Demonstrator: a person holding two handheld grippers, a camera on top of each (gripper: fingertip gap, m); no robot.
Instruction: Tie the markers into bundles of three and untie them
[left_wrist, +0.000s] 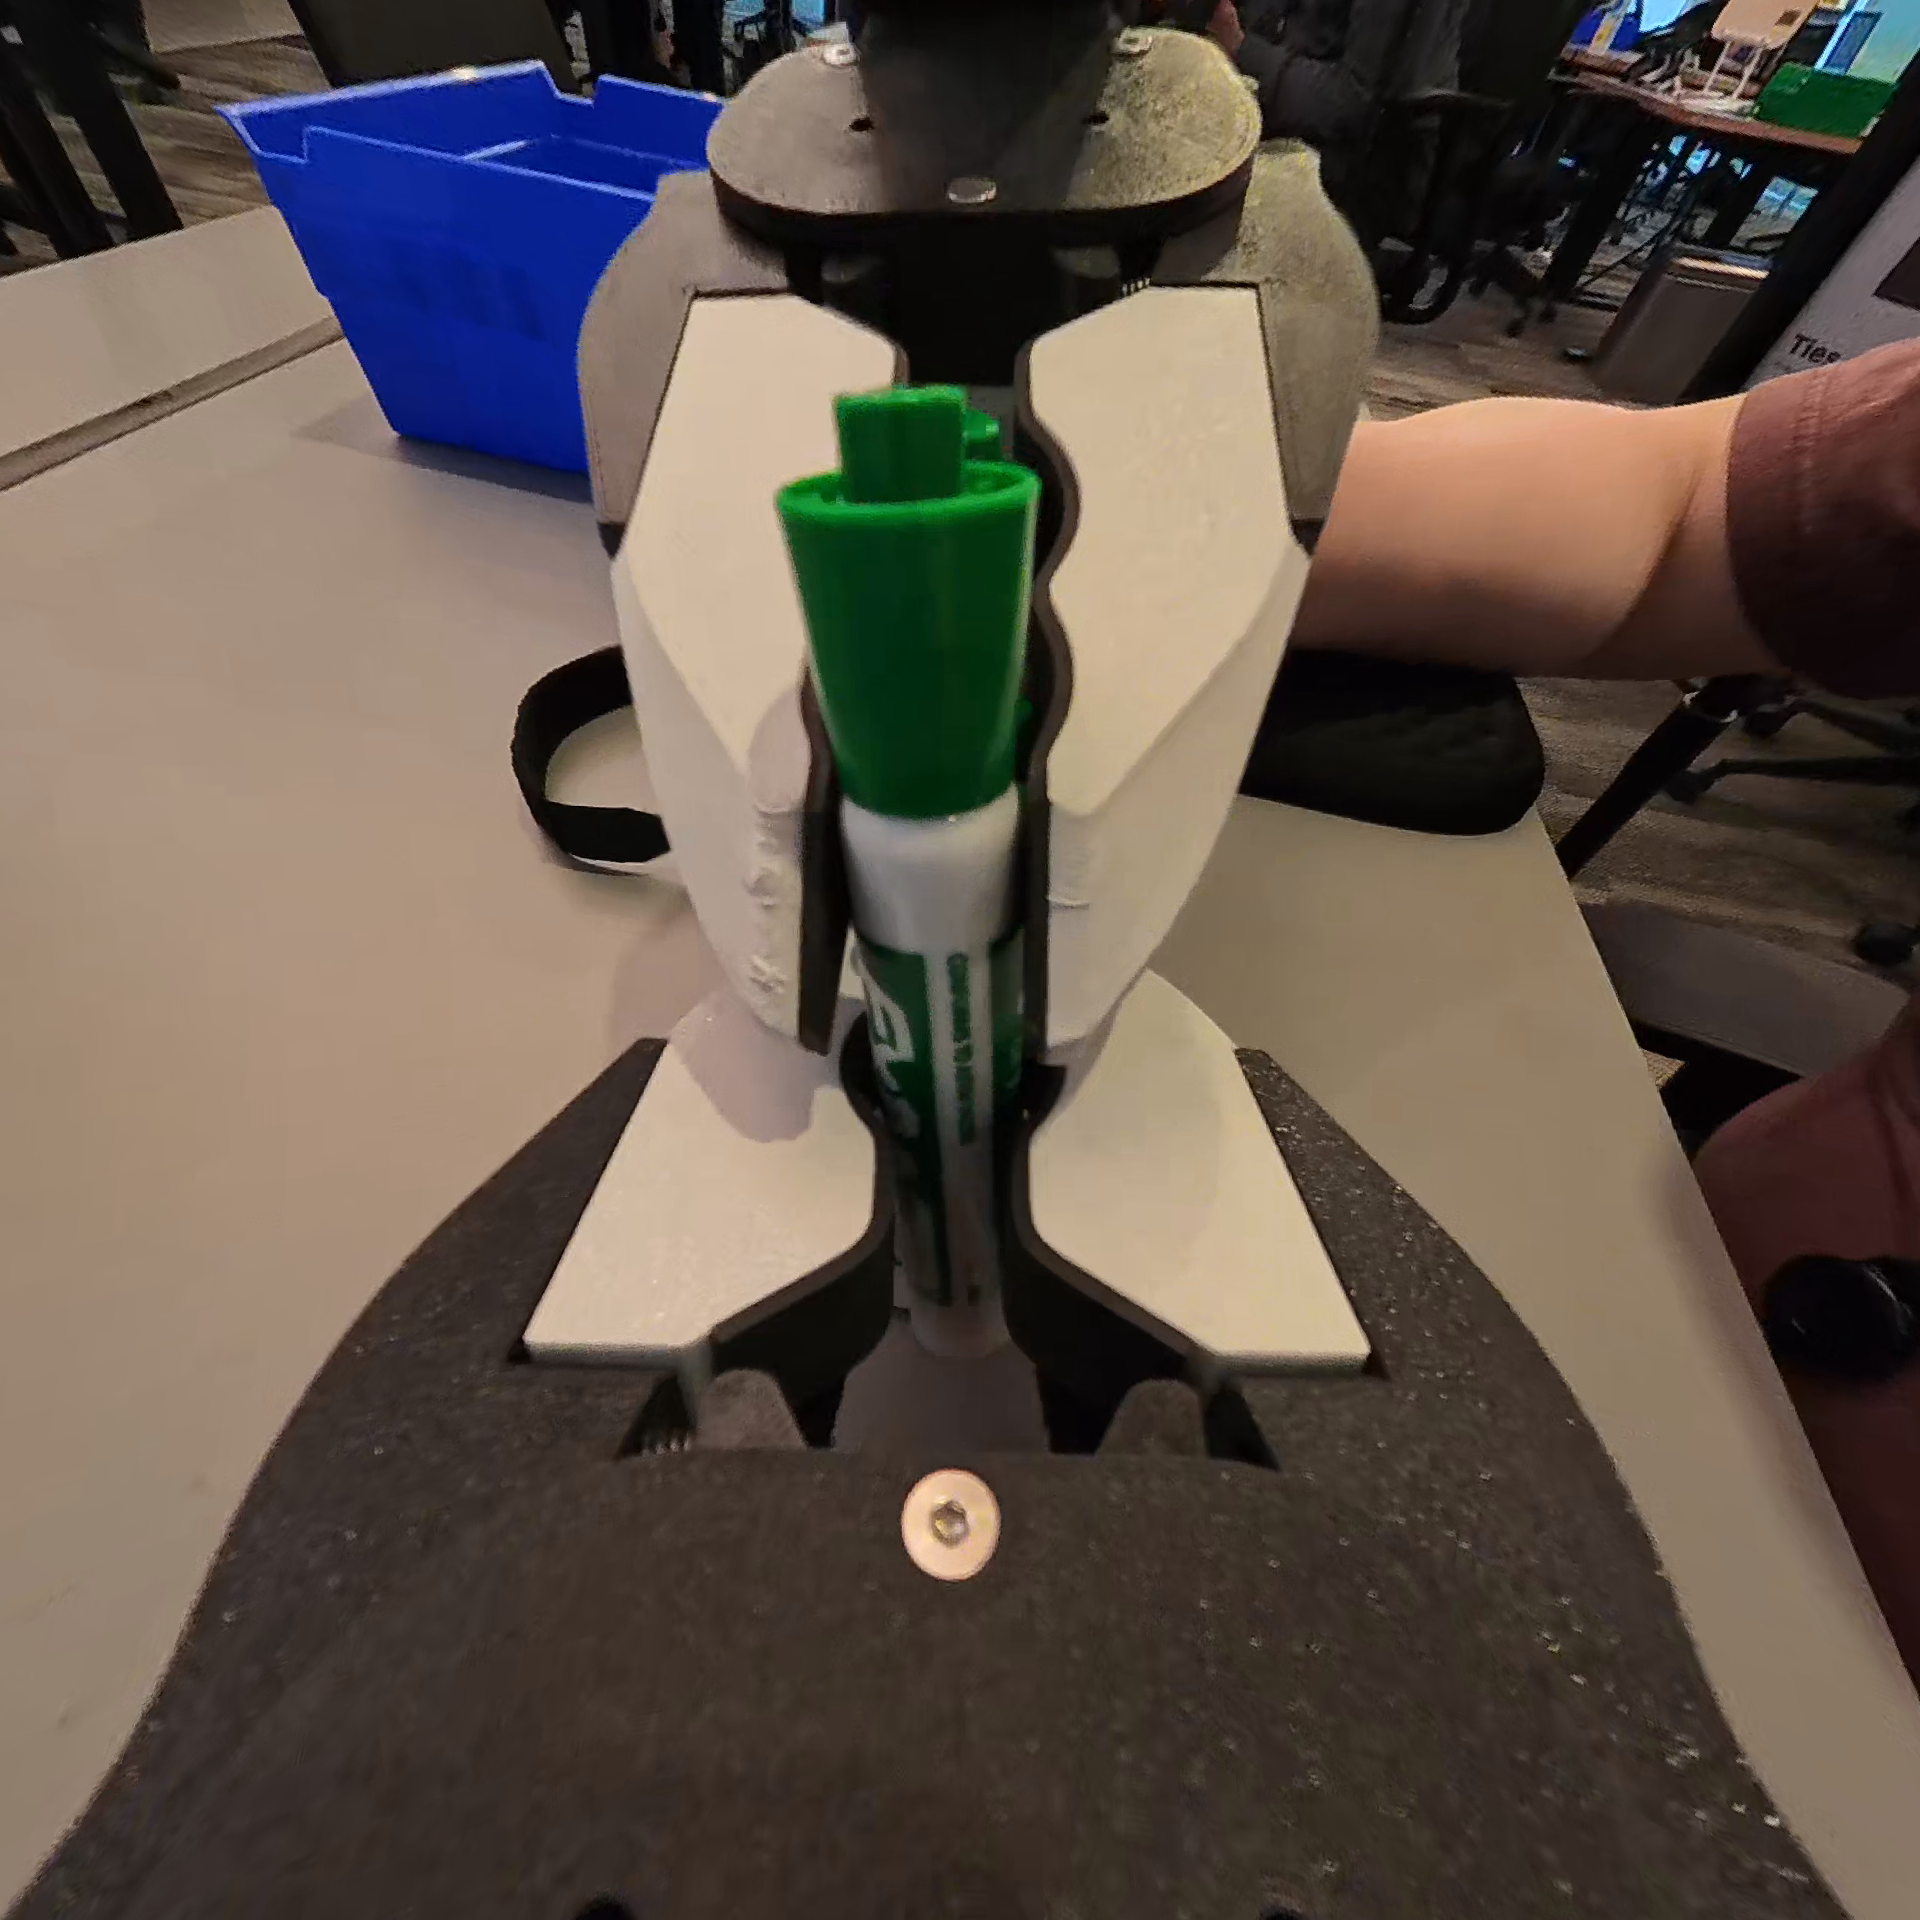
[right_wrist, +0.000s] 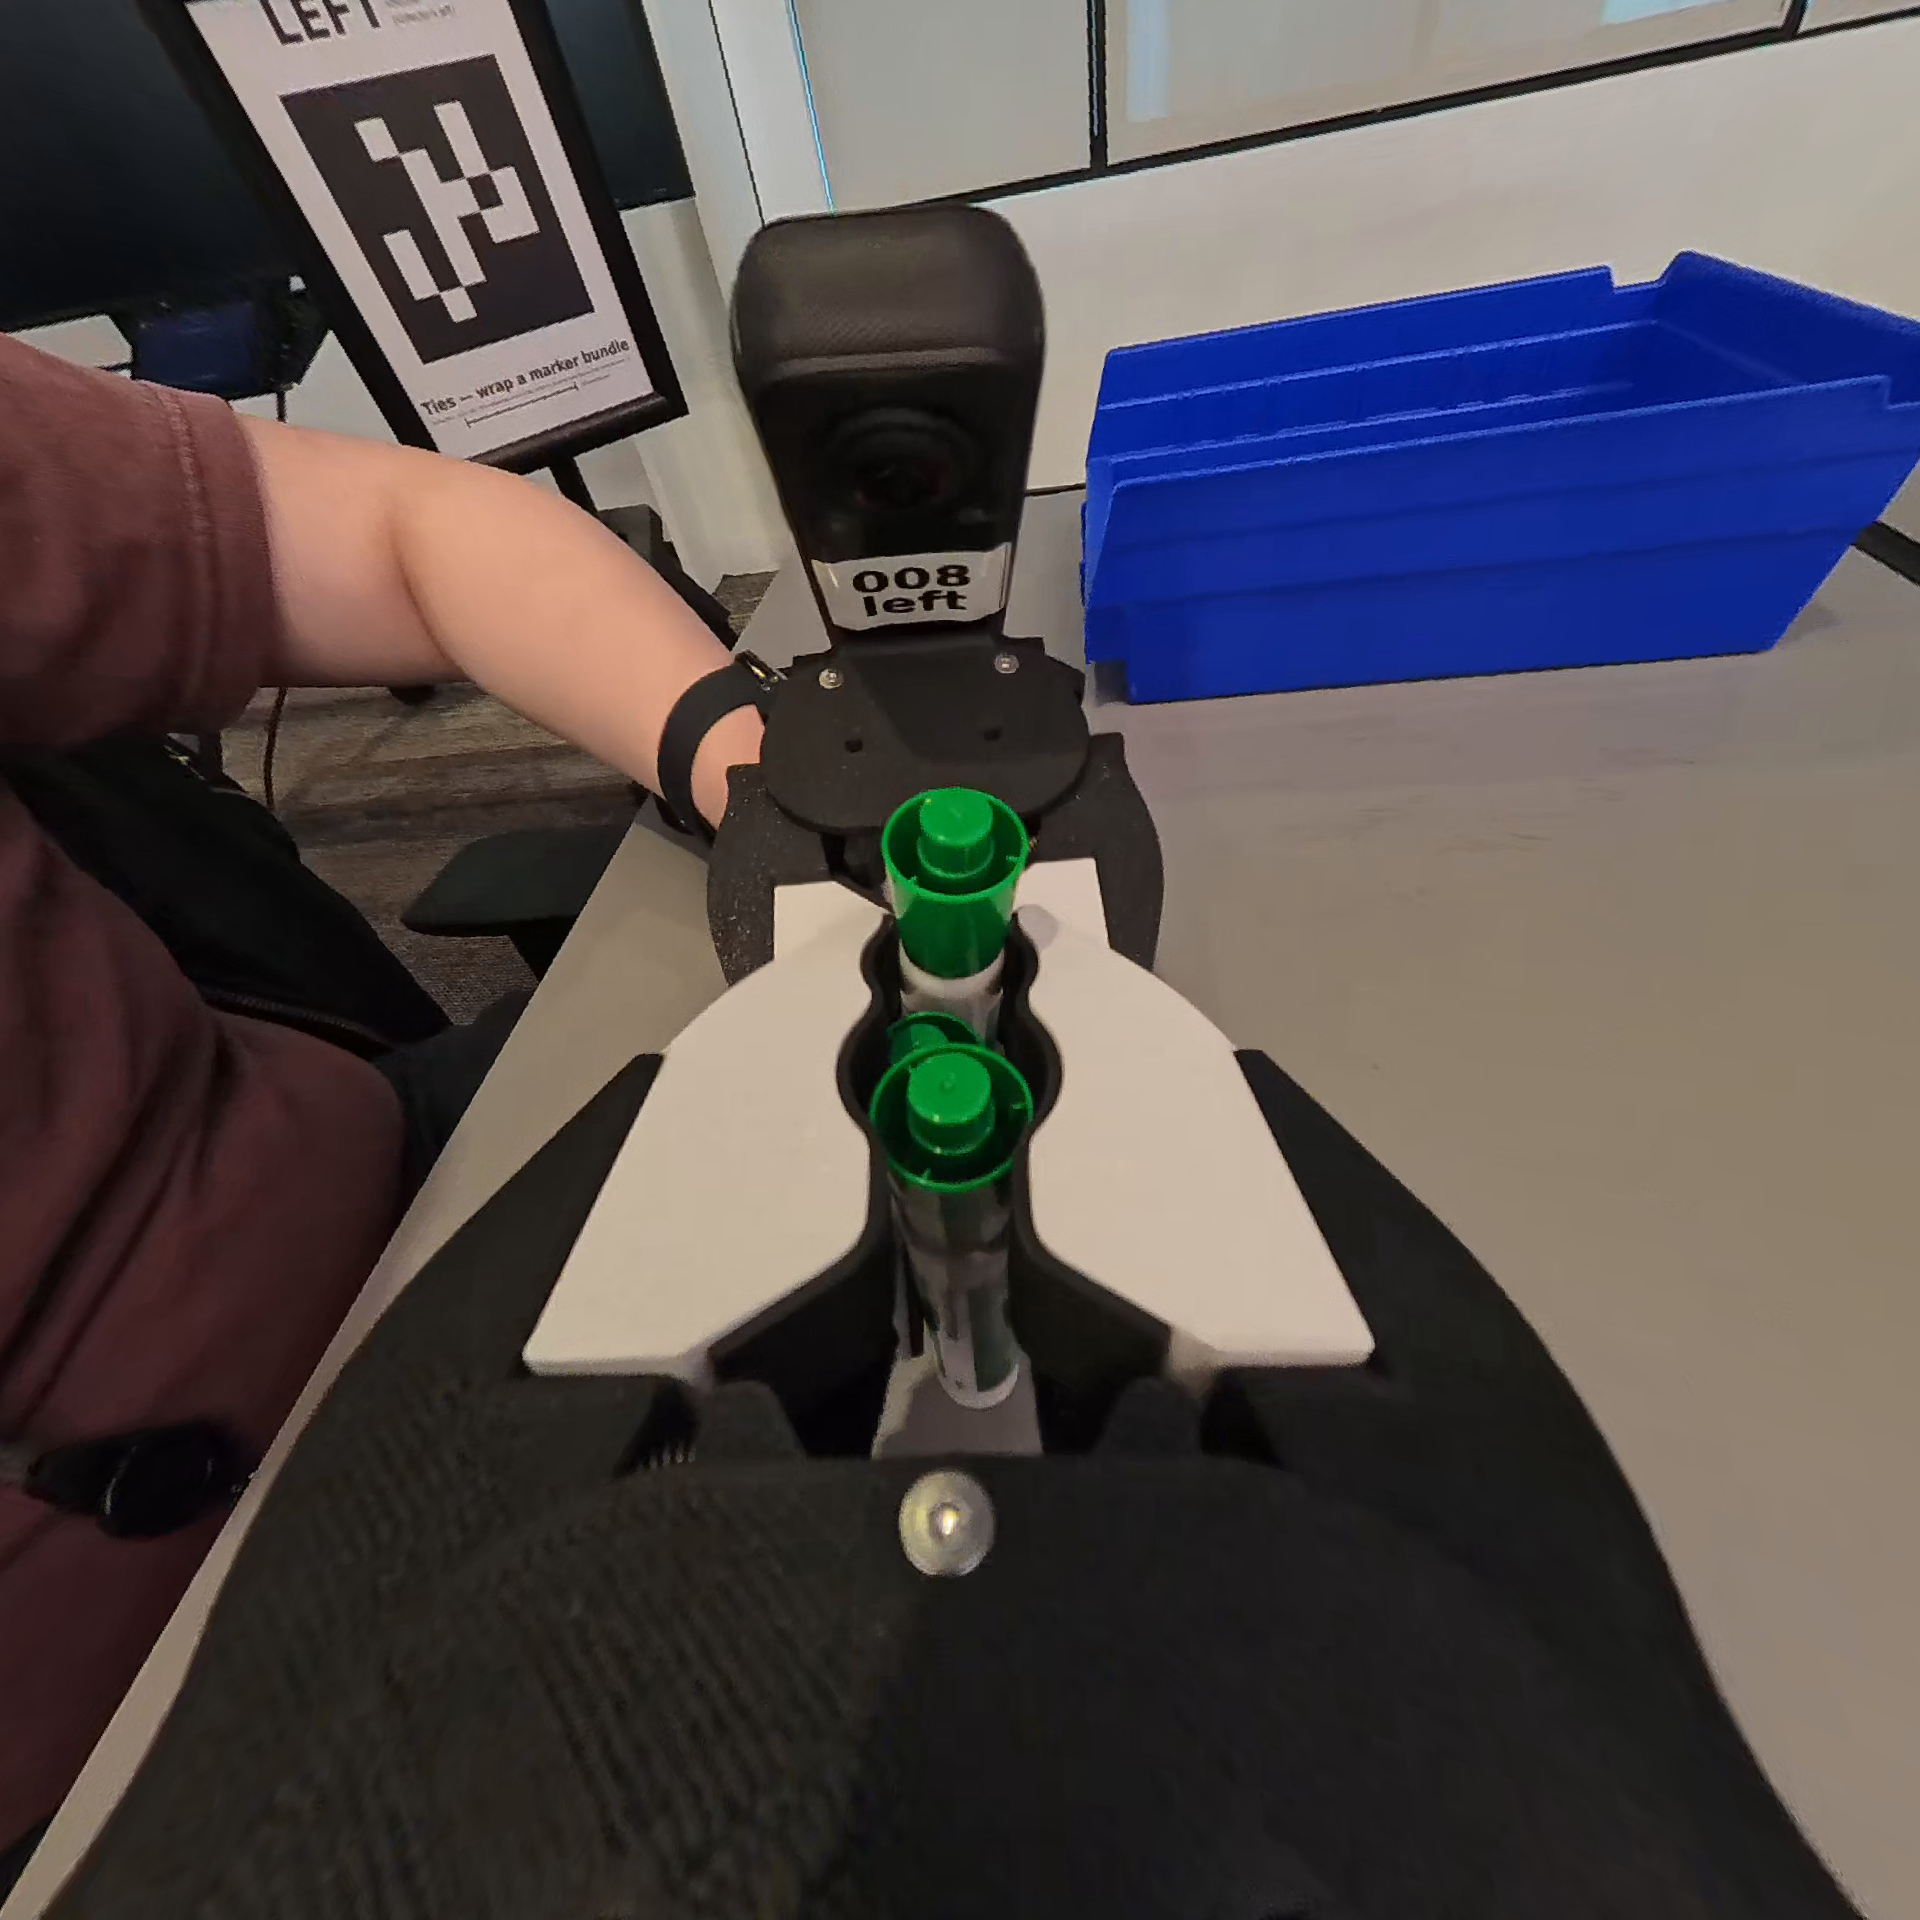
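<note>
Green-capped white markers (left_wrist: 914, 665) are clamped between both grippers, which face each other tip to tip over the grey table (left_wrist: 260, 831). My left gripper (left_wrist: 935, 1070) is shut on the barrels. The right gripper (left_wrist: 935, 935) is shut on them from the far side, nearer the caps. In the right wrist view, my right gripper (right_wrist: 951, 1029) is shut on the bundle, with one cap (right_wrist: 951, 1122) near, a second (right_wrist: 951, 862) over the left gripper (right_wrist: 951, 914), and a third (right_wrist: 920, 1034) partly hidden below. A black strap loop (left_wrist: 566, 769) lies on the table beside the right gripper.
A blue plastic bin (left_wrist: 457, 260) stands at the back of the table, also in the right wrist view (right_wrist: 1507, 468). A person's forearm (left_wrist: 1507, 540) reaches in from the side. A framed sign (right_wrist: 447, 208) stands past the table edge, with black chairs (left_wrist: 1392, 738) beyond it. My hands' fingertips stand some 8 centimeters from each other.
</note>
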